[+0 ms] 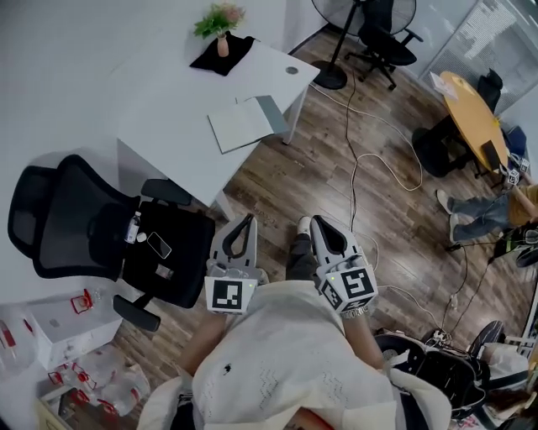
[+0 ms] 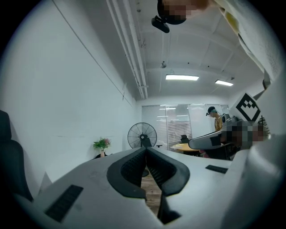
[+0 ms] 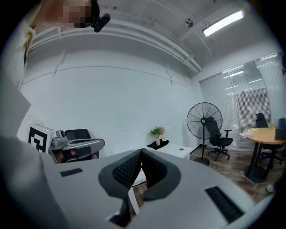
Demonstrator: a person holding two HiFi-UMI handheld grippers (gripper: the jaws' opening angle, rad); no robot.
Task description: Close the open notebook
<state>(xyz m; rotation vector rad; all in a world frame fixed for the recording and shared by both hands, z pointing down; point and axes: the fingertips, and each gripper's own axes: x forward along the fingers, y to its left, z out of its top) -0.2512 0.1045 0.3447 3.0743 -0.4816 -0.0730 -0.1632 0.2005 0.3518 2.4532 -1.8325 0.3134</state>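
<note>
Head camera looks steeply down from above the person's chest onto the floor (image 1: 336,185), the left gripper (image 1: 247,225) and right gripper (image 1: 319,225) close beneath it and the desk (image 1: 168,92) farther off at upper left. The left gripper's camera sits just behind its jaws and faces level across the room toward the fan (image 2: 142,135). The right gripper's camera, equally close behind its jaws, faces the desk corner. All three views share the plant (image 1: 220,21) and the fan; each gripper view catches the other gripper at its edge.
</note>
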